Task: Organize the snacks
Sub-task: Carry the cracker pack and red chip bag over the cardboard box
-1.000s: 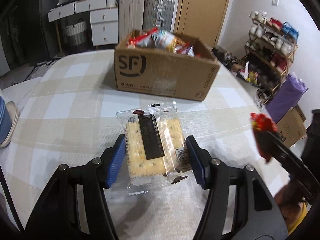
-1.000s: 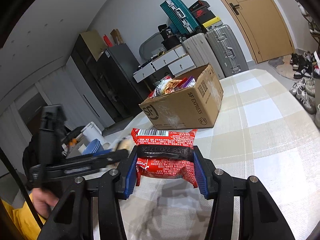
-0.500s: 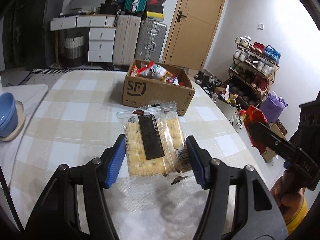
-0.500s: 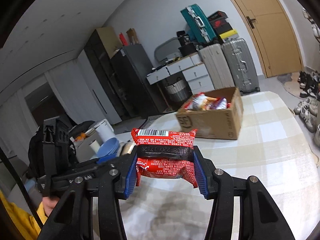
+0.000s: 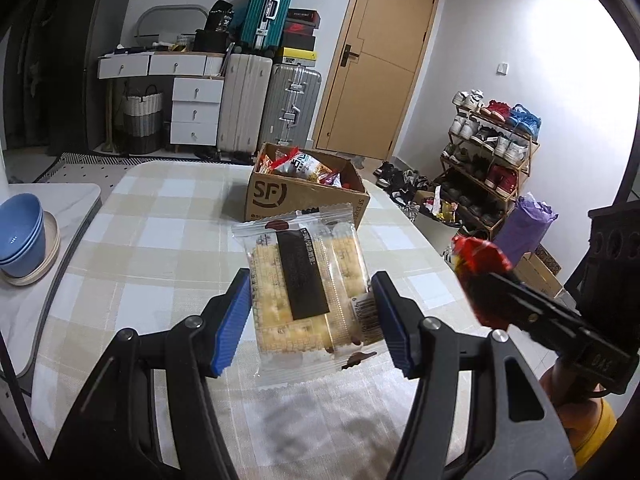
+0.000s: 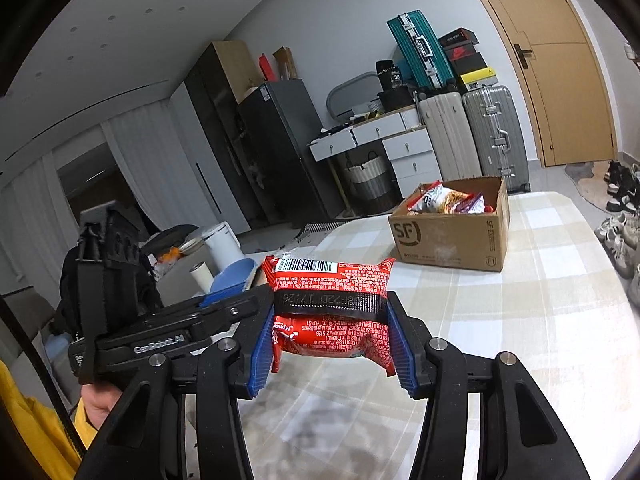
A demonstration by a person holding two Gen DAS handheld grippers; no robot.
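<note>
The left gripper (image 5: 312, 316) clamps a clear cracker packet (image 5: 306, 292) between its blue pads, held above the checked desk (image 5: 160, 248). The right gripper (image 6: 330, 340) clamps a red snack packet (image 6: 330, 312), also clear of the desk surface. An open cardboard box (image 5: 304, 200), holding several snack bags, stands on the desk well apart from both packets. Blue bowls (image 5: 20, 232) sit stacked beside the desk.

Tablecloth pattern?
Beige-and-white check on the tablecloth; clearest in the left wrist view.
</note>
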